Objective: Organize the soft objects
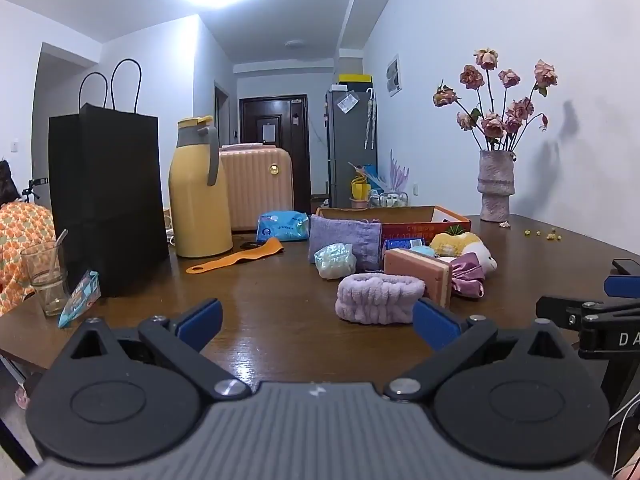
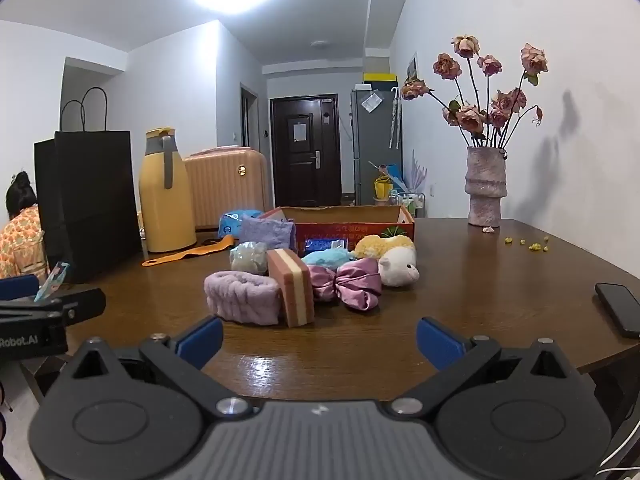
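On bench: headband (image 2: pixel 243 297), sponge (image 2: pixel 291 287), scrunchie (image 2: pixel 347 282), plush (image 2: pixel 394 260) before box (image 2: pixel 344 222)
Left gripper (image 1: pixel 318 322): jaws wide, empty
Right gripper (image 2: pixel 320 338): jaws wide, empty

Bare counter (image 2: pixel 480 300) lies between my wide-open right gripper (image 2: pixel 320 340) and the soft pile, so I can pass straight ahead. The headband (image 2: pixel 242 298) and upright sponge (image 2: pixel 294 294) front the pile, the box (image 2: pixel 344 224) behind. A phone (image 2: pixel 620 312) sits at the right edge; a black bag (image 1: pixel 106 200) and jug (image 1: pixel 198 192) wall off the left.
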Action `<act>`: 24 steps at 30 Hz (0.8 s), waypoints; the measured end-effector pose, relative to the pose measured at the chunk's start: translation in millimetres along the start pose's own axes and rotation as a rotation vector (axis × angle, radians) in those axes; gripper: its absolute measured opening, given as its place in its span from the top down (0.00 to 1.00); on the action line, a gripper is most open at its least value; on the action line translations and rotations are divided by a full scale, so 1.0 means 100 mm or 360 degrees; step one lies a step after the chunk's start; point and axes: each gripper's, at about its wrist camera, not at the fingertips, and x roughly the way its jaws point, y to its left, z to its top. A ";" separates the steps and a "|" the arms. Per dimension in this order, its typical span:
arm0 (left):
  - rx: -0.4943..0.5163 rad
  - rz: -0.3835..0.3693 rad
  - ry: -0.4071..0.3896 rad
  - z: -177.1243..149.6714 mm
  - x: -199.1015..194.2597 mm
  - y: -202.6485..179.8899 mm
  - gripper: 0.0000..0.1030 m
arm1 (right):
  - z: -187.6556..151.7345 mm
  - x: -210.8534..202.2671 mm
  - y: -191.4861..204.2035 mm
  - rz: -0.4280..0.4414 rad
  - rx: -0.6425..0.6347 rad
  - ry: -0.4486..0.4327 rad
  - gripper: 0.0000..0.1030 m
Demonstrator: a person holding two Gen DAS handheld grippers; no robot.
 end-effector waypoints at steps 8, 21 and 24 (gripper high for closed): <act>-0.0001 0.0002 -0.0014 0.02 -0.03 -0.02 0.00 | 0.01 0.00 0.00 -0.0002 0.0013 -0.0008 0.00; 0.0000 -0.0007 -0.0018 0.01 -0.03 -0.01 0.00 | 0.02 0.01 0.02 -0.0009 -0.0006 -0.0010 0.00; -0.0003 -0.0005 -0.0017 0.02 -0.03 0.00 0.00 | 0.02 0.00 0.02 -0.0011 -0.0009 -0.0018 0.00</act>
